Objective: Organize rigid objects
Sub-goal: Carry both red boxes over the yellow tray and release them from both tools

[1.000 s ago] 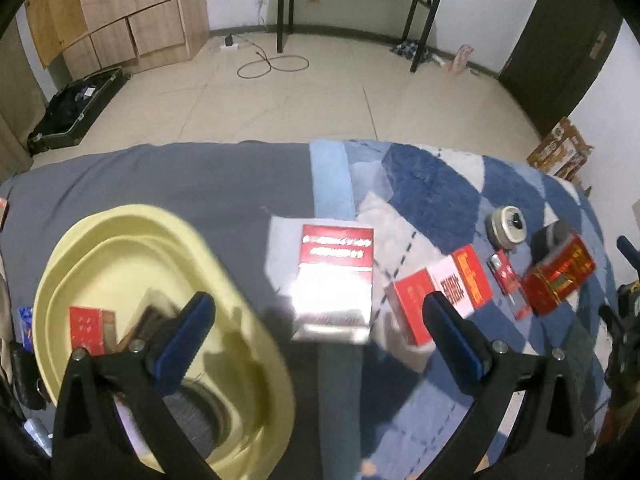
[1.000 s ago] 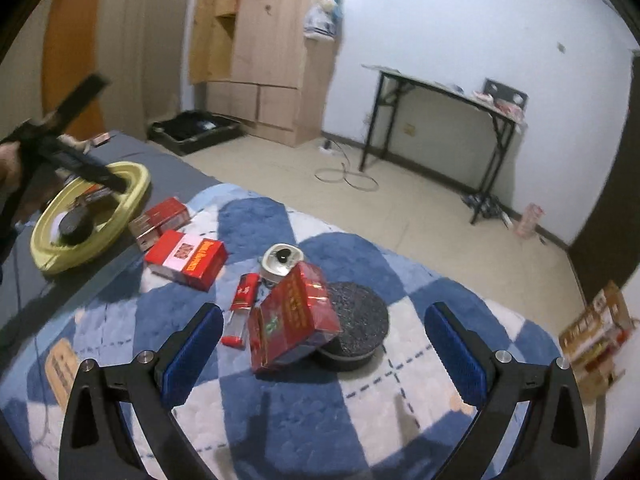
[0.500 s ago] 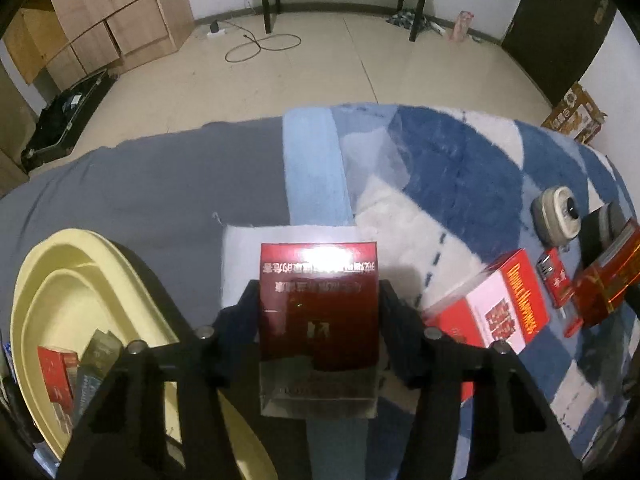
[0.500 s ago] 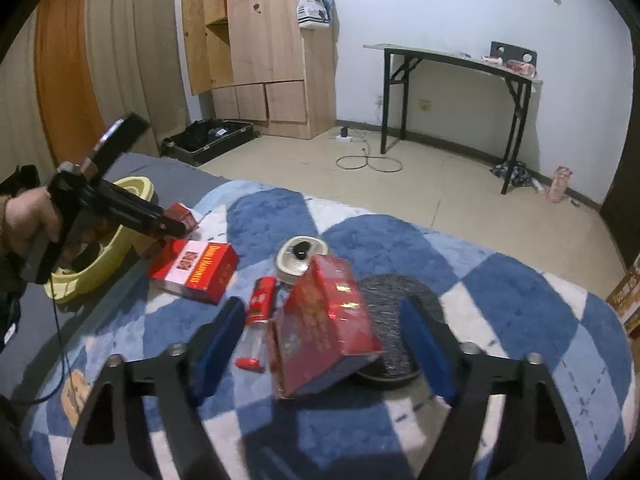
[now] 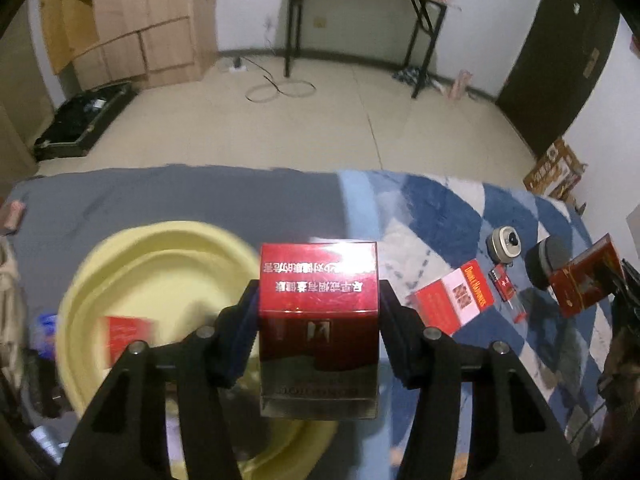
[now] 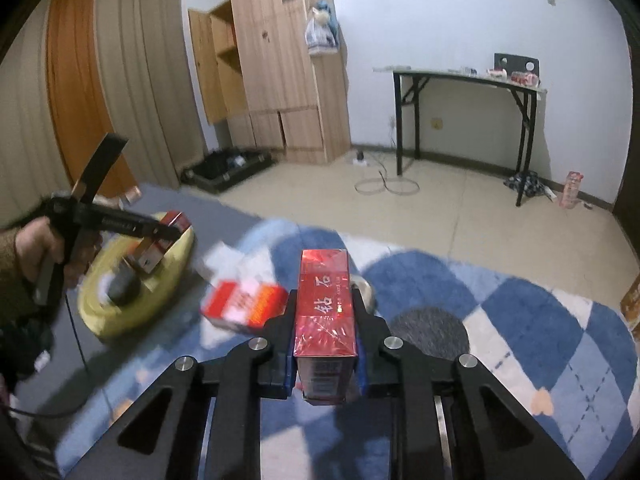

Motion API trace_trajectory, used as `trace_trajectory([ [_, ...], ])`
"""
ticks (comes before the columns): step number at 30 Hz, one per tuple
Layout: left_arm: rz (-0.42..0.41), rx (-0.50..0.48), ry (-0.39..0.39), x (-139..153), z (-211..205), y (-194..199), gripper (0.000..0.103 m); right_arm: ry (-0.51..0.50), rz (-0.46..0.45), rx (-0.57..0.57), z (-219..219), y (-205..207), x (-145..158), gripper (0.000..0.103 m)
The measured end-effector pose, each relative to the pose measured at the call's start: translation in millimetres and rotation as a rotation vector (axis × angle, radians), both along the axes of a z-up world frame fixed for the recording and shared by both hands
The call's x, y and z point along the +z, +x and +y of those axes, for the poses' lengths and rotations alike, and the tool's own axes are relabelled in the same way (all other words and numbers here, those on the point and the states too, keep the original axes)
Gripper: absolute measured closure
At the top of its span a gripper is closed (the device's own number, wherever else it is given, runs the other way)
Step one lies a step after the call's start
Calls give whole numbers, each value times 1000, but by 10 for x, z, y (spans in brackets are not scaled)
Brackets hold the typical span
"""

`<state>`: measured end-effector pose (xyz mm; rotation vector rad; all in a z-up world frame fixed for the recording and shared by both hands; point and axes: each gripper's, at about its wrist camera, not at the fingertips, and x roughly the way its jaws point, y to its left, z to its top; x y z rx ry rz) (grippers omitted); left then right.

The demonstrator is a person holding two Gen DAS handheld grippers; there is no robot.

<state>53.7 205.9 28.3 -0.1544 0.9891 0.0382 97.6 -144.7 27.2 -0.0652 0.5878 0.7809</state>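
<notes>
My left gripper [image 5: 319,320] is shut on a dark red glossy box [image 5: 318,280] and holds it lifted over the right rim of the yellow basin [image 5: 120,264]. A small red box [image 5: 128,334] lies blurred inside the basin. My right gripper [image 6: 325,344] is shut on a bright red box [image 6: 326,304], held edge-on above the blue-and-white blanket [image 6: 560,320]. In the right wrist view a hand [image 6: 36,248] holds the left gripper [image 6: 160,236] over the basin [image 6: 132,312].
On the blanket lie a red-and-white box [image 5: 452,300], a red lighter [image 5: 503,282], a round metal tin [image 5: 504,242] and a black round disc [image 6: 428,332]. Grey cloth [image 5: 180,192] covers the left of the bed. Beyond the far edge is bare floor.
Both grippers went from open to shut on their boxes. The left one lifted the dark red box and carried it left over the basin. The right one raised the bright red box off the black disc.
</notes>
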Motion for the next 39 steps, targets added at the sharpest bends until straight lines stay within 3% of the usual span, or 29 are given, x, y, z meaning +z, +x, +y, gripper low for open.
trace_trajectory([
  [6, -10, 155, 52, 333, 907, -494, 46, 53, 27, 106, 455, -298, 300, 82],
  [10, 32, 234, 48, 216, 1336, -690, 46, 84, 83, 191, 1077, -462, 354, 82],
  [13, 65, 272, 31, 2, 1531, -780, 46, 46, 158, 248, 1674, -513, 229, 82],
  [17, 76, 290, -20, -261, 1633, -723, 46, 0, 256, 292, 2245, -497, -9, 82],
  [20, 93, 276, -30, -411, 1641, -576, 46, -83, 227, 258, 2531, -513, -144, 82],
  [27, 128, 250, -29, -709, 1669, -346, 46, -92, 313, 260, 2839, -287, -284, 82],
  [34, 128, 267, -37, -816, 1685, -353, 42, -144, 357, 271, 3051, -31, -401, 80],
  [36, 110, 280, -30, -764, 1654, -404, 25, -152, 345, 282, 3127, -91, -358, 63],
  [37, 74, 293, -40, -694, 1643, -474, 18, -143, 340, 286, 3119, -112, -341, 35],
  [38, 53, 302, -50, -649, 1627, -503, 8, -119, 331, 286, 3111, -172, -305, 15],
  [39, 21, 319, -65, -557, 1606, -566, 4, -93, 317, 281, 3061, -192, -265, 10],
])
